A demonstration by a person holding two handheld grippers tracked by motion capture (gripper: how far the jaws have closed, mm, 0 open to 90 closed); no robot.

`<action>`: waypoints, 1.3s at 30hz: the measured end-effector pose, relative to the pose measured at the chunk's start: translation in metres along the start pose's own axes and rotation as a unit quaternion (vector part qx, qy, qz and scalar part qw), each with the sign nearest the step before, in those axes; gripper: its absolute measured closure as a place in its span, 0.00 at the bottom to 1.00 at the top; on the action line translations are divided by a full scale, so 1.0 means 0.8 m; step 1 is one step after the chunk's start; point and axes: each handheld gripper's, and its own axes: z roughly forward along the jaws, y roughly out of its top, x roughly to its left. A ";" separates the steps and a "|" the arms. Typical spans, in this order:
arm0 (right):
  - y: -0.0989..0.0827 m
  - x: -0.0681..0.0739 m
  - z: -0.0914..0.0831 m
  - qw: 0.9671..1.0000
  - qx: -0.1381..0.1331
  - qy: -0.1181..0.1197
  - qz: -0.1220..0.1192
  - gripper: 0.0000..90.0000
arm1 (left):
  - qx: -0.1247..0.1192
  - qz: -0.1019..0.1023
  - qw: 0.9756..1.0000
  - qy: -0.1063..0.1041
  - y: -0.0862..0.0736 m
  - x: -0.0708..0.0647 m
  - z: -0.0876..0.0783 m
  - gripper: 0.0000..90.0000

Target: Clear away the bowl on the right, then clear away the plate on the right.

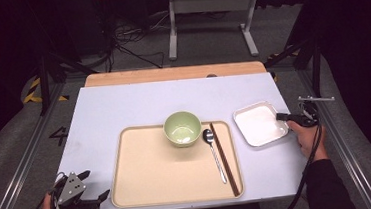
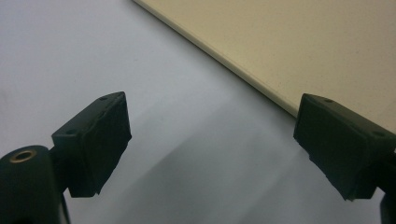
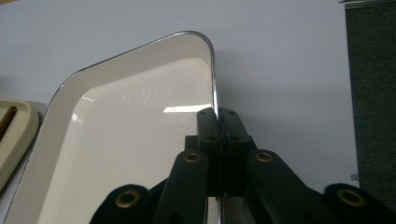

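The right claw (image 3: 217, 116) pinches the white plate's (image 1: 258, 124) rim on the pale desk (image 1: 123, 104); the left claw (image 2: 210, 140) is spread beside the tray (image 1: 148, 167); the dim floor behind seemingly holds cables.

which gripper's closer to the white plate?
Right. The right gripper is shut on the white plate at its right rim. The left gripper sits open at the table's near-left corner, beyond the tray.

You are looking at beige rectangular plastic tray (image 1: 153, 172) lying on pale grey table top (image 1: 123, 107). Light green round bowl (image 1: 182, 128) sitting at tray's far edge. Silver metal spoon (image 1: 214, 152) lying just right of bowl, dark brown chopsticks (image 1: 224, 159) resting alongside spoon, near tray's right rim.
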 end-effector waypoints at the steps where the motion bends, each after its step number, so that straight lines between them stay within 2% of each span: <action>1: 0.000 0.000 -0.001 1.000 -0.002 0.001 -0.001 0.99 | 0.001 -0.002 1.000 0.001 0.000 0.000 0.000 0.13; 6: 0.001 -0.002 -0.005 1.000 -0.022 0.000 0.000 0.99 | 0.003 -0.005 1.000 0.002 -0.001 0.000 0.000 0.13; 15: 0.003 -0.003 -0.011 0.999 -0.037 -0.007 -0.005 0.99 | 0.000 -0.007 1.000 -0.001 -0.002 0.001 0.000 0.13; 22: 0.003 -0.004 -0.022 0.998 -0.058 -0.007 0.003 0.99 | -0.002 0.000 1.000 0.003 -0.001 0.001 -0.002 0.13; 32: 0.004 -0.007 -0.028 0.998 -0.069 -0.004 0.003 0.99 | -0.001 -0.005 1.000 0.004 0.000 0.000 0.000 0.13; 39: 0.001 -0.008 -0.037 0.997 -0.079 -0.004 0.002 0.99 | 0.003 -0.001 1.000 0.004 0.001 -0.001 0.001 0.13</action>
